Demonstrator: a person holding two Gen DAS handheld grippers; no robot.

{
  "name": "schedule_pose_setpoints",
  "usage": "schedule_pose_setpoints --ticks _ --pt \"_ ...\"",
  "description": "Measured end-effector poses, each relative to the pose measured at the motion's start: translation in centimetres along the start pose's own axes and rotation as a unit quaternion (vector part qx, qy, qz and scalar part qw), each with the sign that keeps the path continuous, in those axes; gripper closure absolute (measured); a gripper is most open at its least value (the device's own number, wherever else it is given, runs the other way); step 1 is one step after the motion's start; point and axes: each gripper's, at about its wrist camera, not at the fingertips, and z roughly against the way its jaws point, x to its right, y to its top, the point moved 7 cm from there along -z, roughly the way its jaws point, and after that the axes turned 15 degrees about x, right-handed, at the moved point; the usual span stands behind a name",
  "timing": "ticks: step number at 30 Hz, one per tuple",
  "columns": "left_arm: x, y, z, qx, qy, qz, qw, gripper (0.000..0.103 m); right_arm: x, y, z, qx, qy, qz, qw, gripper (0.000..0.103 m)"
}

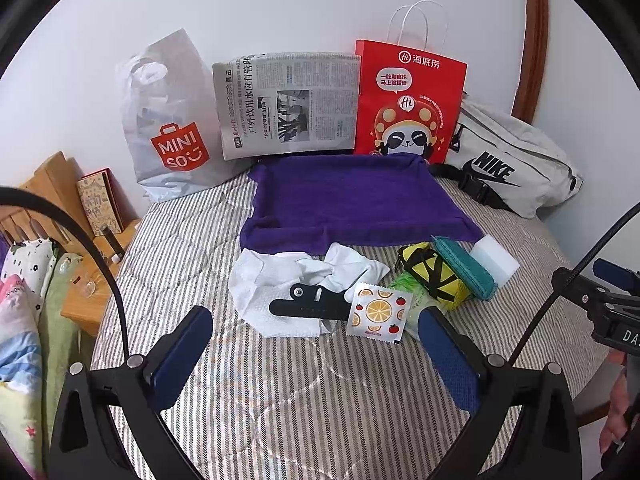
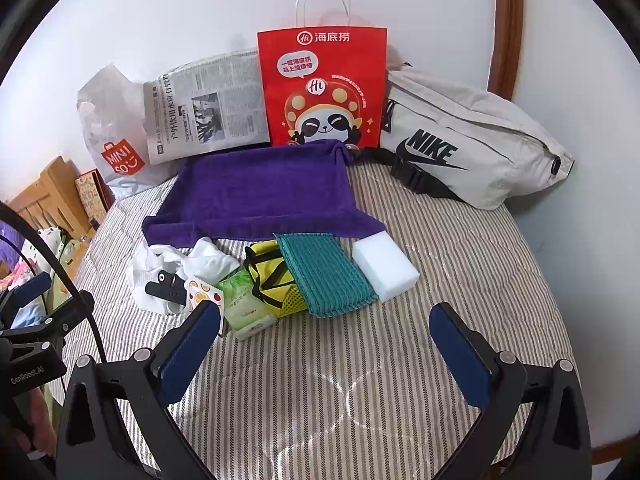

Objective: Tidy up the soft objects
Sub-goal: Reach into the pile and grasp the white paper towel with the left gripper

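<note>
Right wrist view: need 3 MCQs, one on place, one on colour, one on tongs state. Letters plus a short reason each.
1. Where does the white sponge block lie?
A. on the purple towel
B. on the striped bedcover, to the right of the teal mesh cloth
C. inside the red paper bag

2. What colour is the towel spread at the back of the bed?
A. purple
B. orange
C. grey

3. How do the right tongs stand?
A. shut on the sponge
B. shut and empty
C. open, holding nothing

Answers:
1 B: the block sits on the bedcover beside the teal mesh cloth.
2 A: it is plainly purple.
3 C: the blue pads are wide apart with only bedcover between.
</note>
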Motion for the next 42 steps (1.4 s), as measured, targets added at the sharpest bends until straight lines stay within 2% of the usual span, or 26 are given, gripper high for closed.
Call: schedule_pose_setpoints --ticks 7,15,23,29,32,33,34,37,38,39,40,42 --pt "-1.1 -0.6 -1.5 -0.005 0.008 -0.005 0.9999 0.000 0.2 0.0 -0.6 -0.001 0.008 -0.007 1.000 0.000" --pt "-4.4 -3.9 -6.6 -0.057 0.007 0.032 0.9978 0.000 0.6 -1.2 -2.9 -0.024 0.011 -0.007 1.000 0.000" --pt "-5.2 -4.7 -11.4 -0.058 0.010 0.019 0.9981 0.000 1.3 -3.1 -6.0 -0.059 0.000 -0.006 0.998 0.000" --pt "-5.7 -5.1 -15.2 -0.079 0.014 0.019 0.9966 0.005 1.7 -3.8 -7.5 -0.075 -0.005 -0.001 0.997 0.000" --pt "-6.7 -5.9 -16.3 -0.088 0.022 0.005 0.9959 0.014 1.9 -3.9 -8.2 -0.080 -0.007 0.002 0.997 0.000" --pt "-7.1 -6.3 -16.6 -0.092 0.019 0.010 0.9955 0.023 2.1 -3.9 -8.5 -0.081 -0.008 0.000 0.997 0.000" --pt "-7.4 -6.5 -16.8 -0.096 0.015 0.018 0.9951 0.039 2.2 -4.0 -8.9 -0.084 -0.009 -0.004 0.996 0.000" --pt "-7.2 -7.1 -17.1 -0.103 -0.025 0.034 0.9938 0.061 2.5 -4.3 -10.0 -0.095 -0.015 -0.011 0.995 0.000" --pt "-7.0 -7.1 -17.1 -0.097 -0.025 0.019 0.9948 0.063 2.4 -4.5 -10.3 -0.099 -0.015 -0.011 0.995 0.000" --pt "-6.6 -7.2 -16.9 -0.094 -0.028 0.001 0.9952 0.070 2.3 -4.6 -10.5 -0.101 -0.014 -0.010 0.995 0.000" --pt "-6.3 -7.2 -16.7 -0.090 -0.034 -0.007 0.9953 0.084 2.1 -4.7 -10.8 -0.104 -0.014 -0.006 0.994 0.000" --pt "-5.9 -7.3 -16.3 -0.092 -0.043 -0.008 0.9948 0.093 1.8 -4.8 -10.9 -0.105 -0.014 0.002 0.994 0.000"
